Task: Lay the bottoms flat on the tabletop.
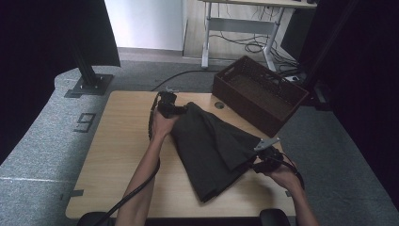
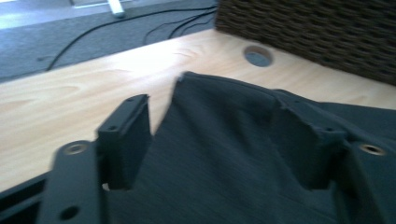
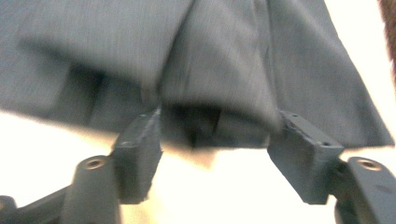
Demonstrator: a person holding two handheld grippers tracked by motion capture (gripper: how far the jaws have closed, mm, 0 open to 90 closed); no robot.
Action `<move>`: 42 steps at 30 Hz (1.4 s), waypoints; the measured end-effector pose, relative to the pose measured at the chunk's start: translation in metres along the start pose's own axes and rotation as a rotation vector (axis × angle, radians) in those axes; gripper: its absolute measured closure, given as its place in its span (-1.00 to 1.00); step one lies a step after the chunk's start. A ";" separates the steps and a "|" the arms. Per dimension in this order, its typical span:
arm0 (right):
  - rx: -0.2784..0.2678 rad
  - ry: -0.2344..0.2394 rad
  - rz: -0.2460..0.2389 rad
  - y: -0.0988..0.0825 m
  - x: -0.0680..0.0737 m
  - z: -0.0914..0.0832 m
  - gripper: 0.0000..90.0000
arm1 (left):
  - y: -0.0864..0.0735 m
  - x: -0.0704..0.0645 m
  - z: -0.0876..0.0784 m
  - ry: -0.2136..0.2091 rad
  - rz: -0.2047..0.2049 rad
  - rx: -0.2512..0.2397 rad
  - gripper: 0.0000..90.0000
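Both jaws gape, gripping nothing, at opposite edges of dark cloth [image 1: 211, 146] on table [image 1: 113, 155].

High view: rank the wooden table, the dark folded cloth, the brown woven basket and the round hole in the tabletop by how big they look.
1. wooden table
2. dark folded cloth and brown woven basket: they look alike, and the basket sits farther from the camera, so no ranking between them.
3. round hole

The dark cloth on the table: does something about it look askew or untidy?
Yes. The dark cloth lies diagonally across the wooden table, not square to its edges. One folded layer overlaps unevenly near the right gripper. Both grippers, left too, stand open at its ends. No damage shows.
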State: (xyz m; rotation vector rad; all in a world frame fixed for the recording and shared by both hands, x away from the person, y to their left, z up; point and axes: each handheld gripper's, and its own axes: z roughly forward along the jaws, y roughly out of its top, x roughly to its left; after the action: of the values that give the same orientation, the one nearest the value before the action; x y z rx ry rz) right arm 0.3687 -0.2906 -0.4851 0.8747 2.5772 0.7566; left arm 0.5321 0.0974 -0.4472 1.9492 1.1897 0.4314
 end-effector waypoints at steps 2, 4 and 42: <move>0.000 0.014 -0.002 -0.008 -0.001 -0.009 -0.34 | -0.009 -0.010 -0.003 -0.006 0.029 -0.003 -0.53; -0.008 0.009 -0.001 -0.014 -0.002 -0.020 -0.33 | -0.020 -0.022 -0.005 -0.031 0.048 0.007 -0.66; -0.051 -0.056 0.267 -0.011 -0.021 0.060 -0.19 | -0.159 -0.098 -0.029 -0.089 0.205 0.199 -0.68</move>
State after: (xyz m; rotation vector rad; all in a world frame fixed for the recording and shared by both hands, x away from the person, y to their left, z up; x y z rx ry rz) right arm 0.4061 -0.2888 -0.5374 1.2212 2.4092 0.8528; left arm 0.3707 0.0655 -0.5410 2.2501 1.0118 0.3370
